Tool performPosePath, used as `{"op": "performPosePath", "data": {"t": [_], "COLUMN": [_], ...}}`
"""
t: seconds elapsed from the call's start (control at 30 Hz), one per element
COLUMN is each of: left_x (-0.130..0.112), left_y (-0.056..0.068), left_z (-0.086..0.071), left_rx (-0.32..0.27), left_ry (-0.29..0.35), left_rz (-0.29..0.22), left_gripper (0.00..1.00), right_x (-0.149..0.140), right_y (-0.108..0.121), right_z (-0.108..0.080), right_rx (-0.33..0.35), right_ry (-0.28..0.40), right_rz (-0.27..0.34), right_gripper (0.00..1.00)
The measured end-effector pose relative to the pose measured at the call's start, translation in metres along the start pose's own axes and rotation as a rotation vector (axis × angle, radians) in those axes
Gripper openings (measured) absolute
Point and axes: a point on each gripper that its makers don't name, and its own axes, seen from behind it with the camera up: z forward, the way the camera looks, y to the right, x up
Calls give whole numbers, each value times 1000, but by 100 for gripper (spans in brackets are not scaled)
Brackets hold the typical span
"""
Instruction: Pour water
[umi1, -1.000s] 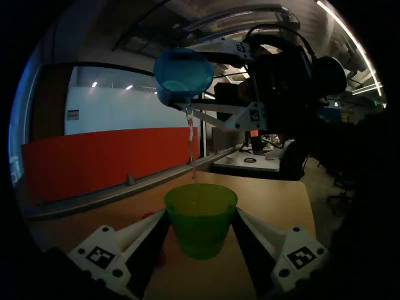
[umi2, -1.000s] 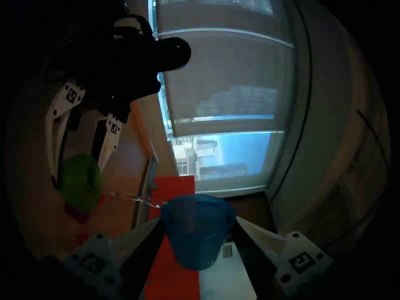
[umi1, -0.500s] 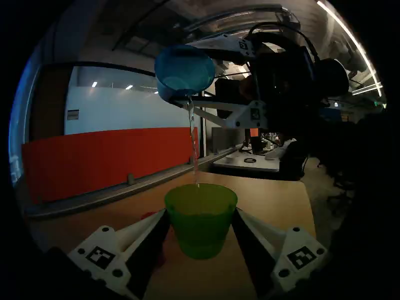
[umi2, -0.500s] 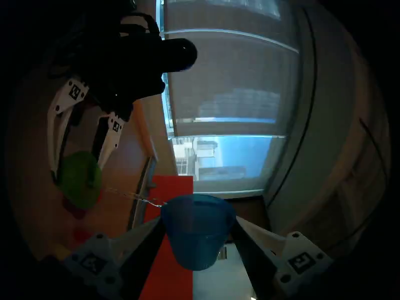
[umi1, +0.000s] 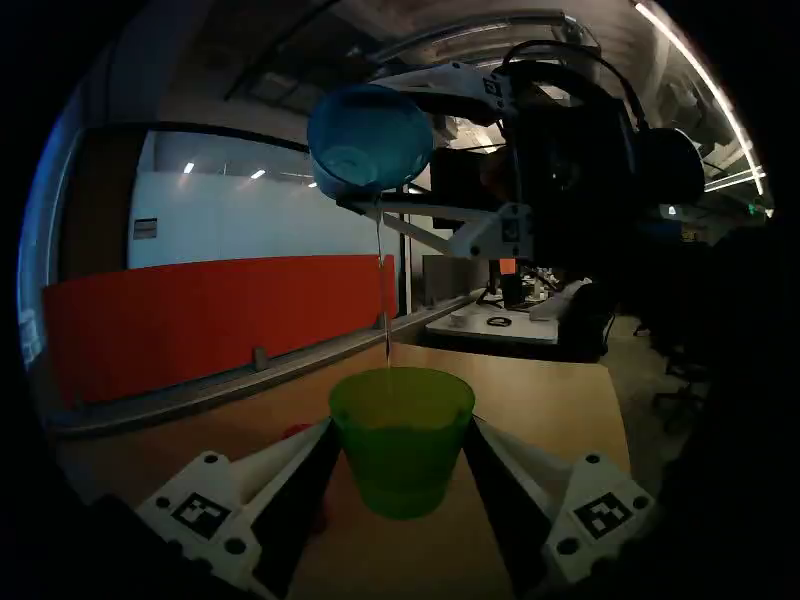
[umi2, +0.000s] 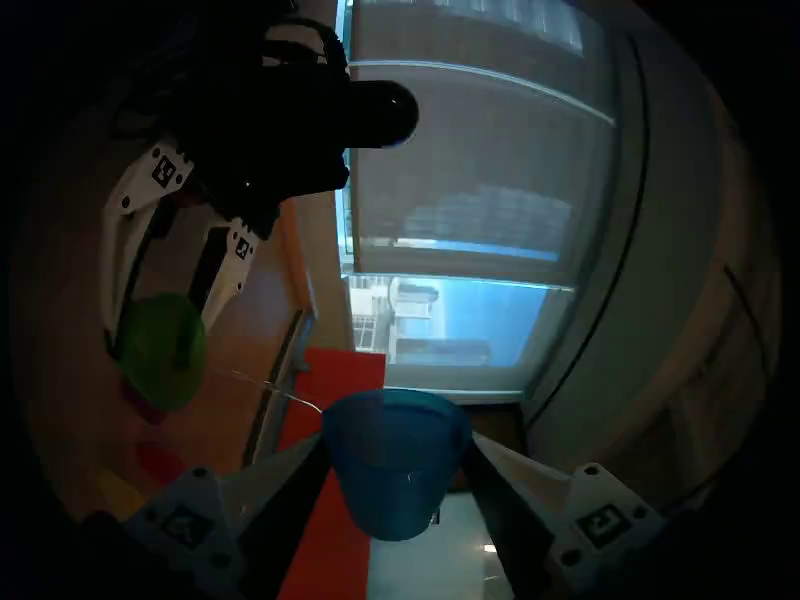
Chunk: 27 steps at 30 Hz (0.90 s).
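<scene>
My left gripper (umi1: 402, 470) is shut on a green cup (umi1: 402, 438) that stands upright over the wooden table (umi1: 540, 390). Above it my right gripper (umi1: 440, 150) holds a blue cup (umi1: 368, 138) tipped on its side, and a thin stream of water (umi1: 382, 290) falls from its rim into the green cup. In the right gripper view that gripper (umi2: 395, 480) is shut on the blue cup (umi2: 394, 462), and the stream (umi2: 262, 385) runs left toward the green cup (umi2: 160, 348) held by the left gripper (umi2: 170, 290).
An orange partition (umi1: 210, 310) with a grey rail runs along the table's far edge. A small red object (umi1: 296, 432) lies beside the left finger. Another desk (umi1: 500, 322) stands behind. Large windows (umi2: 470, 250) appear in the right gripper view.
The blue cup has tipped slightly further and risen a little. The water stream has grown thinner. The green cup has stayed still.
</scene>
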Motion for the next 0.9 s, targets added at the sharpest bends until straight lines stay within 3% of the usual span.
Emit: {"op": "performPosePath", "data": {"t": [0.5, 0.9], "left_x": [0, 0], "left_y": [-1, -2], "left_z": [2, -2], "left_rx": [3, 8], "left_ry": [2, 4], "left_rz": [-3, -8], "left_gripper": [82, 82], "right_x": [5, 2], "right_y": [-6, -8], "right_z": [1, 1], "right_rx": [17, 15], "right_ry": [4, 4], "right_rz": [-69, 17], "right_gripper": [89, 89]}}
